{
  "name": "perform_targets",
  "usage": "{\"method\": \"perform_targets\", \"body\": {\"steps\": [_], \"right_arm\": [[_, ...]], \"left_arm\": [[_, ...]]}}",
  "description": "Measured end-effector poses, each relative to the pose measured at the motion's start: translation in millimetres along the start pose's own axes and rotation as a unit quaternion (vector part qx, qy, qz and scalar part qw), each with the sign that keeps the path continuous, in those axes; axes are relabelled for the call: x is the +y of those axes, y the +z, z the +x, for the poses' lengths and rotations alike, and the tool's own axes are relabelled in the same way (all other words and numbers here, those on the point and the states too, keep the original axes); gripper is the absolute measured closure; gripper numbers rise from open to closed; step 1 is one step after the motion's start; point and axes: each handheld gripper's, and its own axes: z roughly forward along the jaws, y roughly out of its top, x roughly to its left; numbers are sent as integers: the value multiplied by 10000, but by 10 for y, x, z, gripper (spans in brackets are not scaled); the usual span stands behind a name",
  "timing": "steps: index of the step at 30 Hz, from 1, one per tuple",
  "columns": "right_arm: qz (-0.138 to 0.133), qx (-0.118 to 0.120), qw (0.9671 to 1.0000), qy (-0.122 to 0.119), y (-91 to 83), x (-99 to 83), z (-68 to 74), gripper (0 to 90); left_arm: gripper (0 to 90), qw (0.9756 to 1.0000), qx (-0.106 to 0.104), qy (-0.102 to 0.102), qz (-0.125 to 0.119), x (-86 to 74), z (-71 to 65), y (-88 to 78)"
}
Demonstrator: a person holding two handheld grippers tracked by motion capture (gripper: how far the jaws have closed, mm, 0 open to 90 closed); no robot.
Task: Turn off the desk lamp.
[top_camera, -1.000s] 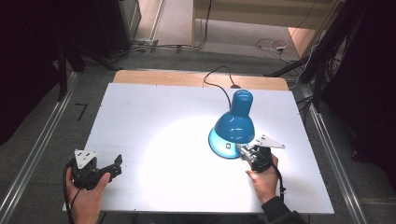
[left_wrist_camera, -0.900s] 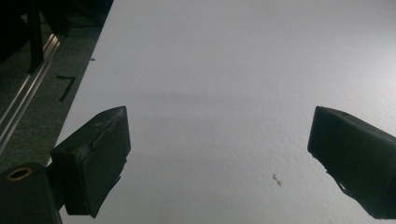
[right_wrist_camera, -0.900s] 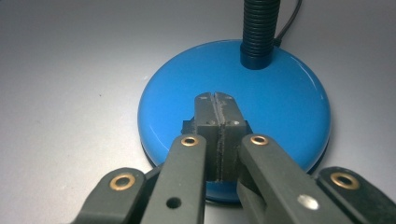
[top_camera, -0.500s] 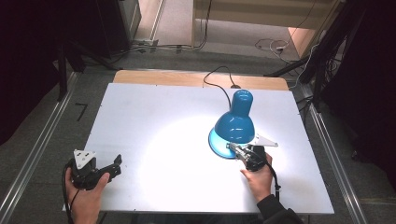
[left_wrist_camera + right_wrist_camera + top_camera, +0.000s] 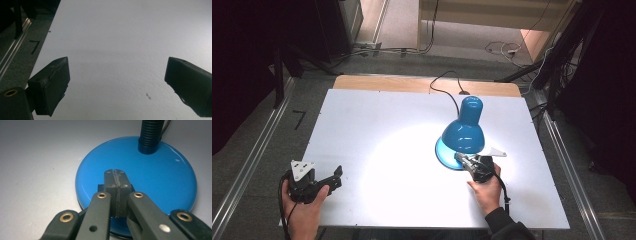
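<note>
A blue desk lamp (image 5: 464, 127) stands right of the middle of the white table (image 5: 377, 115), its shade facing down and left, and throws a bright pool of light on the table. My right gripper (image 5: 460, 159) is shut, pads together with nothing between them. In the right gripper view its tips (image 5: 115, 173) rest on the lamp's round blue base (image 5: 160, 177), over a small black block (image 5: 100, 188) set into it. The ribbed black neck (image 5: 151, 135) rises behind. My left gripper (image 5: 337, 175) is held at the front left corner, open (image 5: 117, 62) over bare table.
The lamp's black cable (image 5: 444, 82) runs off the back edge over a wooden strip (image 5: 387, 82). Metal rails (image 5: 252, 155) flank the table on both sides. More cables lie on the floor beyond the table.
My right gripper has slid a little to the left, onto the lamp's base. The left gripper and the lamp have stayed put.
</note>
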Motion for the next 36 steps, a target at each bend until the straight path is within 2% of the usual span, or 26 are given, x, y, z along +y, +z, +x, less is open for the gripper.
{"method": "perform_targets", "body": {"steps": [17, 19, 20, 22, 23, 26, 28, 30, 36], "right_arm": [[-73, -54, 9999, -122, 24, 9, 2, 880], [-94, -82, 9998, -147, 32, 11, 1, 880], [-60, -222, 9996, -175, 48, 10, 3, 881], [-122, -236, 9996, -79, 59, 12, -39, 881], [-117, -317, 9994, -2, 51, 14, -44, 880], [-111, -224, 9997, -39, 48, 12, -50, 880], [-138, -317, 9994, 0, 47, 10, -59, 880], [-124, -293, 9995, 13, 41, 4, -80, 880], [-197, -308, 9988, 327, -40, 12, -233, 879]], "left_arm": [[68, 10000, -11, 19, 5, -2, -14, -2], [68, 10000, -13, 19, 3, -1, -14, -3], [68, 10000, -14, 23, 1, -1, -14, -4], [68, 10000, -23, 17, -3, 0, -13, -6], [68, 10000, -27, 13, -17, -1, -12, -7], [68, 10000, -23, 1, -10, -2, -1, 0], [68, 10000, -24, -9, -9, -1, 2, 1], [68, 10000, -36, 18, -24, 4, 5, -9], [68, 10000, -35, 2, -24, 3, 11, -11]]}}
